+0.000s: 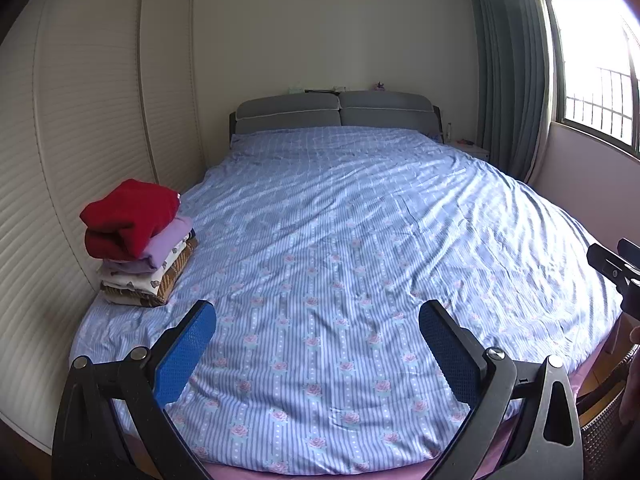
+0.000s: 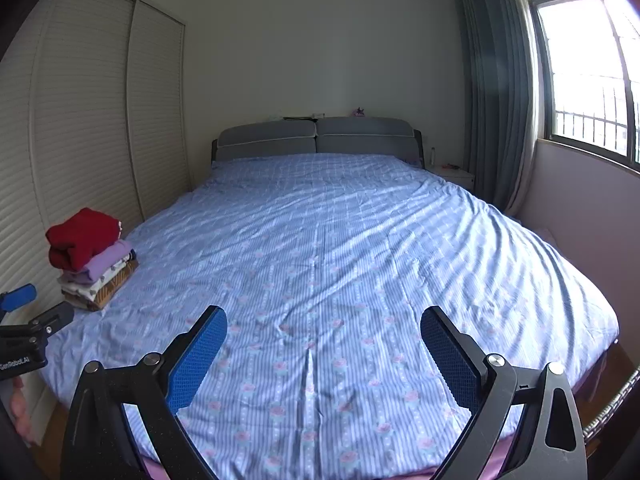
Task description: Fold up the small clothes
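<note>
Both grippers over the foot of the bed, blue pads spread wide, nothing held.

Left gripper (image 1: 318, 344) and right gripper (image 2: 324, 350) hang side by side above the blue-and-white striped floral bedcover (image 1: 340, 240), fingers well apart, clear of the fabric. Stack of folded small clothes (image 1: 140, 248) sits at the bedcover's left edge, beside the beige slatted wardrobe doors (image 1: 80, 120): red knit garment (image 1: 128, 216) on top, lilac piece (image 1: 168, 240) under it, then cream printed and brown patterned layers. Stack is well apart from both grippers. Grey padded headboard (image 2: 316, 138) at the far end; grey-green curtain (image 2: 496, 92) and bright barred window (image 2: 588, 76) on the right.
</note>
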Tool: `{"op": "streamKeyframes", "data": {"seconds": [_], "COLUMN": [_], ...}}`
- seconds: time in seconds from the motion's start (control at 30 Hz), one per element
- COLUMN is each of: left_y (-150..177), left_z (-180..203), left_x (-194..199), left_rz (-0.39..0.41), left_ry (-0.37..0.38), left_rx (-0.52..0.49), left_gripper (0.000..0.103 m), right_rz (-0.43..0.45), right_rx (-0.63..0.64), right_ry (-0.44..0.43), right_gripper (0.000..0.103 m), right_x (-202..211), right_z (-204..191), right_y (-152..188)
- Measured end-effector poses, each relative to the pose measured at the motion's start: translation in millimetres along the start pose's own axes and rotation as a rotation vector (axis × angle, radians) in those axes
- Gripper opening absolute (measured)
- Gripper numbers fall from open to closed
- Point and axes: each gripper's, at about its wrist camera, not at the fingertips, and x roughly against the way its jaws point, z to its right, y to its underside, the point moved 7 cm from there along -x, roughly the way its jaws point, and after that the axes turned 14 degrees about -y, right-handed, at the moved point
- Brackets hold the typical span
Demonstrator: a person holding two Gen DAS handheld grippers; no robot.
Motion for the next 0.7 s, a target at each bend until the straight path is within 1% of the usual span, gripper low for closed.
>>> {"op": "streamKeyframes", "data": {"seconds": [0.7], "left_y": [3.4], "left_z": [3.2], "left_x": [-0.8], "left_rz": [-0.003], "left_ry": [0.007], "left_rx": [-0.013], "left_gripper": [0.103], "right_rz": [-0.001], "right_rx": [-0.008], "right_ry": [-0.003], "right_gripper": [0.098], "right_x": [-0.4], "right_z": [2.1], "right_y": [0.4]}}
